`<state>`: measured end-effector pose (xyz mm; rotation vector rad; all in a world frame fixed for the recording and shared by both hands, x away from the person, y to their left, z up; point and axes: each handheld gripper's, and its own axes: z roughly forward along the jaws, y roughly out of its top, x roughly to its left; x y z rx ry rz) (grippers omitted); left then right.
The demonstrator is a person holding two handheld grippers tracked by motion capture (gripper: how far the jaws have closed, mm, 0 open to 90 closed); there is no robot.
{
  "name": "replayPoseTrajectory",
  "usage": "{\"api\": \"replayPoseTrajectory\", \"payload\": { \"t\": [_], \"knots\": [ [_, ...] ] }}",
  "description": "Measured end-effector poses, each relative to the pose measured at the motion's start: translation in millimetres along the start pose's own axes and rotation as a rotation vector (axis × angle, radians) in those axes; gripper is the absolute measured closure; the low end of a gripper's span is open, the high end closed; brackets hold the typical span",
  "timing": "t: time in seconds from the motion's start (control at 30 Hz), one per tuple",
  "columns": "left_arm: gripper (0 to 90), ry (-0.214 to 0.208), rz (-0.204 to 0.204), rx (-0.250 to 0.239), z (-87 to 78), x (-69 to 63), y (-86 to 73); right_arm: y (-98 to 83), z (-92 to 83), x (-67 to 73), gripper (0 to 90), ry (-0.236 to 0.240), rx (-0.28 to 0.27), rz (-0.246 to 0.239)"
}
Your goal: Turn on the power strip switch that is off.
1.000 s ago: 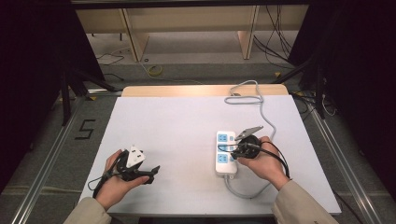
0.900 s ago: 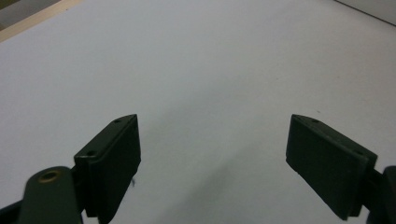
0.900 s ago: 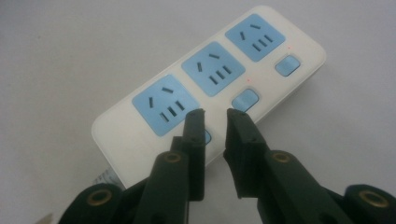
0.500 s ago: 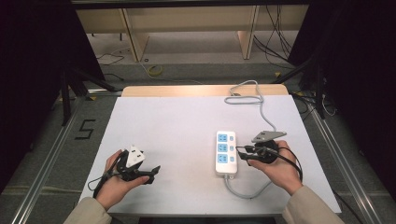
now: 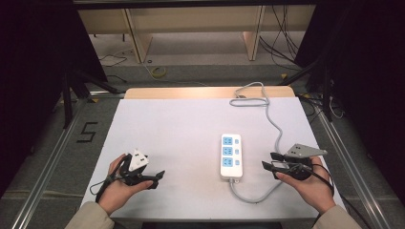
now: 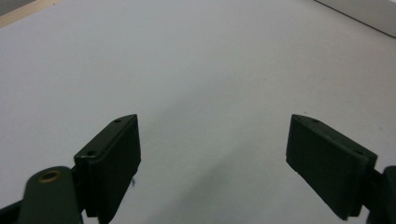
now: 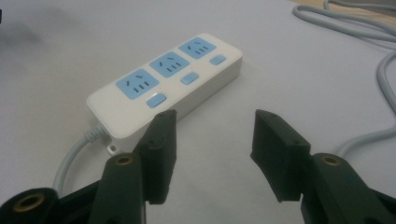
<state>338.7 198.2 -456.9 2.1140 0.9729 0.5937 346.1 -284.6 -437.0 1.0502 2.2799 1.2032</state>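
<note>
1. High view: the right gripper (image 5: 271,161) now sits off to the right of the power strip (image 5: 230,156), apart from it, where a second ago it was at the strip's right edge. Its jaws have just been opening, with nothing between them. The strip lies flat on the white tabletop (image 5: 181,129), its grey cable (image 5: 270,112) trailing back. The left gripper (image 5: 155,177) rests near the front edge.
2. Left gripper view: jaws spread, bare tabletop between.
3. Right gripper view: jaws wide, empty; the strip lies just beyond the left jaw. The strip looks released, so that step seems finished.
</note>
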Motion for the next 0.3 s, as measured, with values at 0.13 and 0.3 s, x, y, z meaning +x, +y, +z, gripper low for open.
{"api": "replayPoseTrajectory", "payload": {
  "t": [0.13,0.3],
  "knots": [
    [16.8,-0.028,-0.032,-0.019,-1.6,-3.4,0.9,-2.8,-2.5,-3.0,44.5,-0.006,-0.002,0.01],
    [17.0,-0.043,-0.041,-0.046,-4.0,-10.5,4.4,-3.5,-7.0,-3.6,37.6,-0.016,-0.041,0.013]
  ]
}}
